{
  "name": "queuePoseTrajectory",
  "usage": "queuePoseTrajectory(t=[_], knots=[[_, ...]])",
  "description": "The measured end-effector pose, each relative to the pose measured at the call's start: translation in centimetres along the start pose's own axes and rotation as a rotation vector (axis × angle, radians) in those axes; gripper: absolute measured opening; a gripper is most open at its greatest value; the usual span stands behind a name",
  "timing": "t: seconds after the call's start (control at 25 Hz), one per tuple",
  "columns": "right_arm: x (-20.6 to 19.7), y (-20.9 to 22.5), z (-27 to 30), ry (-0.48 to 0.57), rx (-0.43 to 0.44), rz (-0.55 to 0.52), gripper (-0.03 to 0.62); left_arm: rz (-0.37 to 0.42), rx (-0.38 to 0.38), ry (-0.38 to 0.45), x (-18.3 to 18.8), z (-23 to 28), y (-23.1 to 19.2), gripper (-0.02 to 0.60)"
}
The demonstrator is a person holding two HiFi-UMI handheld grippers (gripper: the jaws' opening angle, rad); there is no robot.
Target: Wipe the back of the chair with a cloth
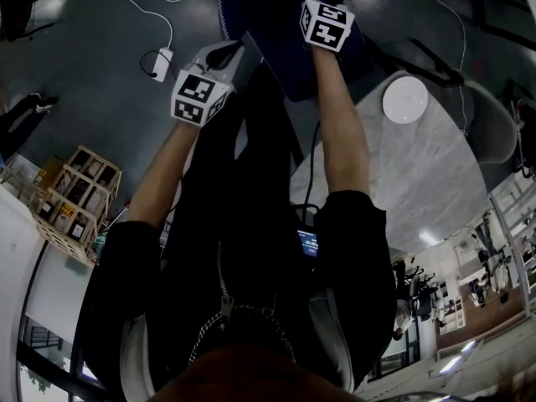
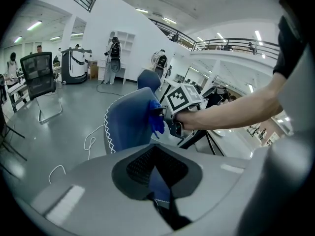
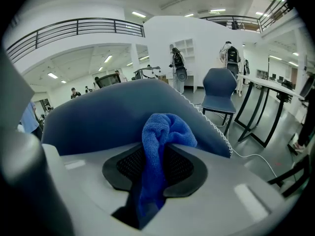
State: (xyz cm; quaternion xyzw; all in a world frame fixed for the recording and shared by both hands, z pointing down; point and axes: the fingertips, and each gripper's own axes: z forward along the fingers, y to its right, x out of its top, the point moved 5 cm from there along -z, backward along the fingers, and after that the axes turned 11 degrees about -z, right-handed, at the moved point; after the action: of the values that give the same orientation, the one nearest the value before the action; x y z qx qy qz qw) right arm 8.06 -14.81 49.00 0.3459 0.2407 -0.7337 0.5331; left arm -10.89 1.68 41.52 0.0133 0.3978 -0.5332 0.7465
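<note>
R gripper [image 3: 152,178] clamps cloth [image 3: 165,132] against chair [image 3: 98,122] back; L gripper [image 2: 157,178] pinches chair edge. Wiping looks underway, most prob. left.

Head view dim, underexposed. Gripper views brighter, lit by ceiling strips [image 3: 139,14], w/ fisheye bend + dark vignette at edges.

Grey floor [image 1: 92,82] carries blue chair [image 1: 268,15]. White plug box [image 1: 162,64] with cable [image 1: 172,36] left of chair. Wooden crate [image 1: 71,199] farther left. Marble table [image 1: 394,182] right of chair, white round thing [image 1: 405,99] on it.
</note>
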Motion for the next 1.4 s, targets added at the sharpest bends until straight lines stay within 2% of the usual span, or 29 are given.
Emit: queuePoseTrajectory(t=[0.36, 0.92, 1.4], knots=[[-0.1, -3.8, -1.0, 0.009, 0.083, -0.017, 0.107, -0.019, 0.018, -0.004, -0.6, -1.3, -1.1, 0.011], [-2.1, -10.6, -2.7, 0.007, 0.269, -0.084, 0.107, -0.041, 0.040, -0.009, -2.0, -2.6, -2.5, 0.011], [-4.5, -17.2, -5.2, -0.024, 0.526, -0.232, 0.107, -0.045, 0.050, -0.029, -4.3, -3.7, -2.8, 0.011]])
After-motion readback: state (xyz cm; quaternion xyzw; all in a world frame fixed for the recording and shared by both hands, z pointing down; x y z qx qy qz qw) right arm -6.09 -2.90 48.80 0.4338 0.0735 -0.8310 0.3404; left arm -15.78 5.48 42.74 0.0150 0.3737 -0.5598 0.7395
